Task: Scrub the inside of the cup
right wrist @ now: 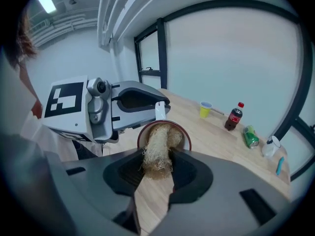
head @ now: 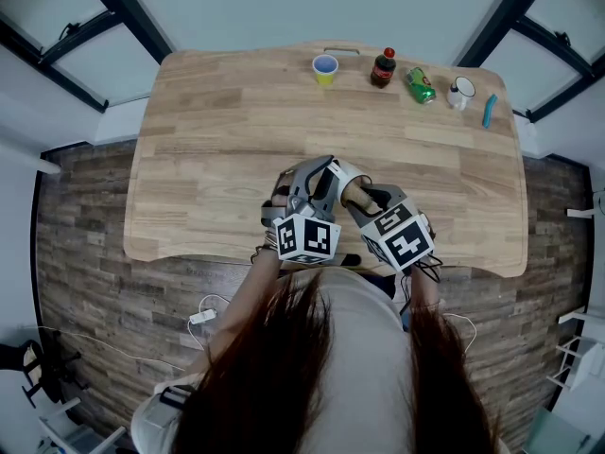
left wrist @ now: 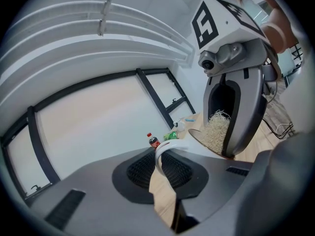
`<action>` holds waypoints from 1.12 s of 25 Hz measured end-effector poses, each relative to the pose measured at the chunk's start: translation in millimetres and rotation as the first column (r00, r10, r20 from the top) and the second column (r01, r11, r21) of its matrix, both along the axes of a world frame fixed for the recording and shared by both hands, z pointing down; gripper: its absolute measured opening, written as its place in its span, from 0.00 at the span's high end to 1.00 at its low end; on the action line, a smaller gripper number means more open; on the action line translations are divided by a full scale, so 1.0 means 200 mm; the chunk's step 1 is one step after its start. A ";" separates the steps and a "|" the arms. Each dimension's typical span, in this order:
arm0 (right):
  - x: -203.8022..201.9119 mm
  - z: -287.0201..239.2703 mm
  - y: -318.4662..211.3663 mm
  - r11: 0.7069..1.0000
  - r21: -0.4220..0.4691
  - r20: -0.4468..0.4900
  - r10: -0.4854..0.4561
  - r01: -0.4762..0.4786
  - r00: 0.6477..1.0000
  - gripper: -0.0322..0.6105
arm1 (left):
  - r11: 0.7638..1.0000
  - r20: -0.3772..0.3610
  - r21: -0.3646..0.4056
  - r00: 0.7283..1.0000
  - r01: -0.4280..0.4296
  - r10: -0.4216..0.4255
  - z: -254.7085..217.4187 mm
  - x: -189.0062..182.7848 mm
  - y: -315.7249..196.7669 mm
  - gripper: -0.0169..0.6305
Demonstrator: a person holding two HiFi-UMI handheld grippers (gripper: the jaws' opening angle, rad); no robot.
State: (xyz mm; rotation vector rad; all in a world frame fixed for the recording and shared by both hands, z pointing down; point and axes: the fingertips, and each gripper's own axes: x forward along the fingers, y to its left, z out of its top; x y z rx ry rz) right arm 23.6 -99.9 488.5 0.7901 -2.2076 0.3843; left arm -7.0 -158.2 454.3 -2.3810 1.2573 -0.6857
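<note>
Cup is up between your two grippers, over the near edge of the wooden table, tipped on its side with its mouth toward your right gripper. From the pictures you can't tell whether it touches the tabletop. Brownish rim and inside, white handle.

Your left gripper has its jaws nearly together, pinching that white handle; only the thin loop sits in the gap.

Your right gripper's jaws are clamped on a straw-coloured fibre scrubber. The wad runs forward from the jaws and its front end is inside the cup's mouth, against the inner wall. In the left gripper view the same wad shows at the cup's rim under the right gripper's fingers.

In the head view both marker cubes sit side by side just in front of your body, with the jaws angled in toward each other.

Along the far edge of the table, well apart from the grippers:
- yellow cup
- cola bottle
- green can lying down
- small white item, too small to name
- blue stick-shaped item
</note>
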 end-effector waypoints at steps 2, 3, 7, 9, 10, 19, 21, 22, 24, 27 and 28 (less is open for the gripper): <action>0.00 0.01 0.00 1.000 0.018 -0.025 -0.018 0.018 1.000 0.72 | 1.000 0.001 -0.004 1.000 0.002 -0.002 0.00 0.00 0.00 0.90; 0.00 0.01 0.00 0.999 0.028 -0.038 -0.028 0.029 0.999 0.72 | 1.000 0.001 -0.006 1.000 0.003 -0.003 0.01 0.00 0.00 0.90; 0.00 0.02 0.00 0.994 0.069 -0.097 -0.072 0.079 0.993 0.72 | 1.000 0.001 -0.016 1.000 0.005 -0.005 0.01 0.00 -0.01 0.90; 0.00 0.02 0.00 0.992 0.086 -0.124 -0.085 0.096 0.989 0.72 | 1.000 -0.002 -0.020 1.000 0.008 -0.008 0.02 -0.01 -0.01 0.90; 0.00 0.02 0.00 0.990 0.093 -0.134 -0.089 0.102 0.987 0.72 | 1.000 -0.004 -0.022 1.000 0.010 -0.010 0.02 -0.01 -0.01 0.90; 0.00 -0.01 -0.01 0.989 0.123 -0.127 -0.068 0.084 0.990 0.72 | 0.997 -0.059 -0.054 0.997 0.051 -0.054 0.01 -0.04 -0.03 0.90; 0.00 -0.02 -0.02 0.988 0.130 -0.128 -0.065 0.081 0.990 0.72 | 0.996 -0.068 -0.060 0.996 0.059 -0.063 0.01 -0.05 -0.03 0.90; 0.00 -0.02 -0.02 0.988 0.132 -0.128 -0.063 0.080 0.990 0.72 | 0.996 -0.073 -0.064 0.995 0.062 -0.067 0.01 -0.05 -0.04 0.90; 0.00 -0.03 -0.02 0.987 0.137 -0.130 -0.062 0.080 0.990 0.72 | 0.995 -0.082 -0.070 0.994 0.069 -0.075 0.01 -0.06 -0.04 0.90; 0.00 -0.04 -0.03 0.987 0.142 -0.132 -0.059 0.077 0.990 0.72 | 0.994 -0.094 -0.080 0.992 0.079 -0.086 0.02 -0.07 -0.05 0.90; -0.01 -0.04 -0.03 0.987 0.144 -0.131 -0.057 0.076 0.990 0.72 | 0.993 -0.099 -0.083 0.991 0.082 -0.090 0.02 -0.08 -0.05 0.90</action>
